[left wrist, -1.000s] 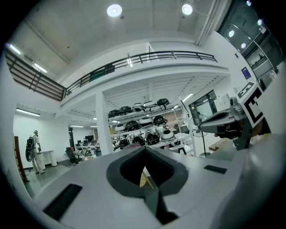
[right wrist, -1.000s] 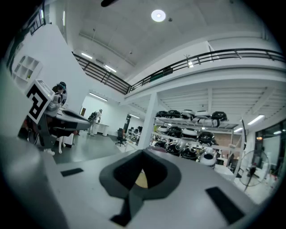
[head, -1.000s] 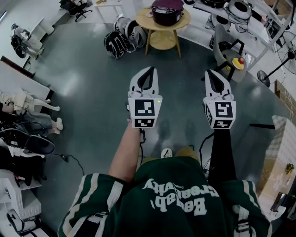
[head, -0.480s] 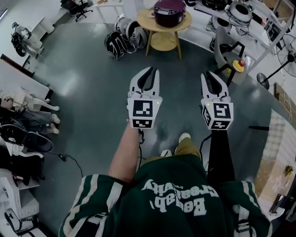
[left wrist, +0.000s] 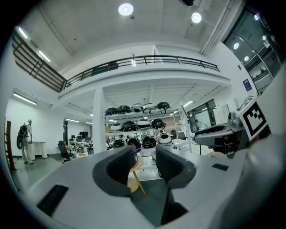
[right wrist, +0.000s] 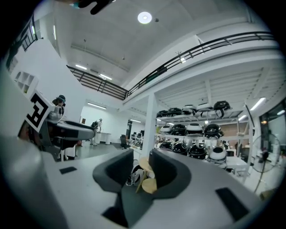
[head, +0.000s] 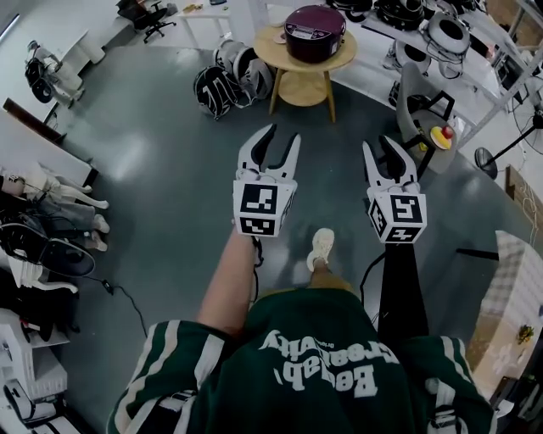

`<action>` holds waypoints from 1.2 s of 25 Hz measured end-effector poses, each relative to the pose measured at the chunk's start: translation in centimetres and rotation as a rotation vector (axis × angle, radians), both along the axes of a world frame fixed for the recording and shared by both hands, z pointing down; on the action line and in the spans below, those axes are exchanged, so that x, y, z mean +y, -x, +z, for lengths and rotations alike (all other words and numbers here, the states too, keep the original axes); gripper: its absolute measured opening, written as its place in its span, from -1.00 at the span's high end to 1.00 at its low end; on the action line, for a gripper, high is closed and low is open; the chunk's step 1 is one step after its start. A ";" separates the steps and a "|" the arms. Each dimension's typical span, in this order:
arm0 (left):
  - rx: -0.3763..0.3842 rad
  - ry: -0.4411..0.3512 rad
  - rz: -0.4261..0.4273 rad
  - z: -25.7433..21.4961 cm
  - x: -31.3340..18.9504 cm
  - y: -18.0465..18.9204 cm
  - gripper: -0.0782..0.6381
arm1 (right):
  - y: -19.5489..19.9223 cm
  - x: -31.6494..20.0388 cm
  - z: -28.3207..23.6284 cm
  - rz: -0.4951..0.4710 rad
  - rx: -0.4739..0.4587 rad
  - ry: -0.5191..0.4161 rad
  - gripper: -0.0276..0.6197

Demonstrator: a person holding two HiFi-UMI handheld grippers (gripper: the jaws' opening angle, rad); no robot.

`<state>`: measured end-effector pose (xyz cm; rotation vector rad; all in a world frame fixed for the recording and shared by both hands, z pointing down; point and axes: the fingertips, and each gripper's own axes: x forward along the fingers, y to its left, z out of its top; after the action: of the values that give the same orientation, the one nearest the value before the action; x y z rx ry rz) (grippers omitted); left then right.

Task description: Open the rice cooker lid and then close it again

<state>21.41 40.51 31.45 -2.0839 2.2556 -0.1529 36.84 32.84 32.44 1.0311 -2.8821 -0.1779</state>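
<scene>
Lab hall, device-laden shelves (left wrist: 139,115)

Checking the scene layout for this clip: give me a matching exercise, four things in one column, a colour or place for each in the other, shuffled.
Things:
1 rice cooker
2 round table
3 helmets
4 shoe

Colour or place:
A light wood
B on the floor beside the table
C dark maroon
D cream-coloured

Pairs: 1-C, 2-A, 3-B, 4-D

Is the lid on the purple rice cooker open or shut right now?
Shut. In the head view the rice cooker sits on the round wooden table with its lid lying flat on top.
</scene>
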 end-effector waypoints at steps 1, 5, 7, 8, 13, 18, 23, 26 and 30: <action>0.008 -0.002 -0.001 0.0 -1.0 0.2 0.35 | 0.2 -1.0 0.1 -0.001 -0.007 0.005 0.49; 0.026 -0.009 -0.002 0.0 -5.1 1.5 0.35 | 1.9 -5.0 0.5 -0.016 -0.015 0.015 0.49; 0.019 -0.005 -0.005 0.0 -7.2 2.3 0.35 | 3.1 -7.2 0.6 -0.027 -0.016 0.018 0.49; 0.015 -0.001 -0.005 0.1 -8.3 2.7 0.35 | 3.7 -8.3 0.6 -0.033 -0.020 0.020 0.48; 0.011 0.013 -0.020 0.6 -14.2 5.6 0.35 | 6.7 -14.9 0.4 -0.062 -0.032 0.017 0.48; 0.013 0.018 -0.050 0.6 -20.3 8.7 0.35 | 10.3 -21.3 0.4 -0.102 -0.036 0.021 0.48; 0.005 0.010 -0.081 0.4 -25.2 11.3 0.35 | 13.3 -26.6 0.2 -0.135 -0.045 0.014 0.48; 0.002 0.021 -0.101 0.8 -27.1 12.6 0.35 | 14.6 -29.1 0.6 -0.148 -0.048 0.022 0.48; 0.000 0.037 -0.114 1.3 -29.2 14.0 0.35 | 16.2 -31.3 1.1 -0.168 -0.047 0.036 0.48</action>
<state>7.42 11.35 32.78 -1.9725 2.3905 -0.2017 20.61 1.52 33.51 0.7984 -3.0023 -0.1125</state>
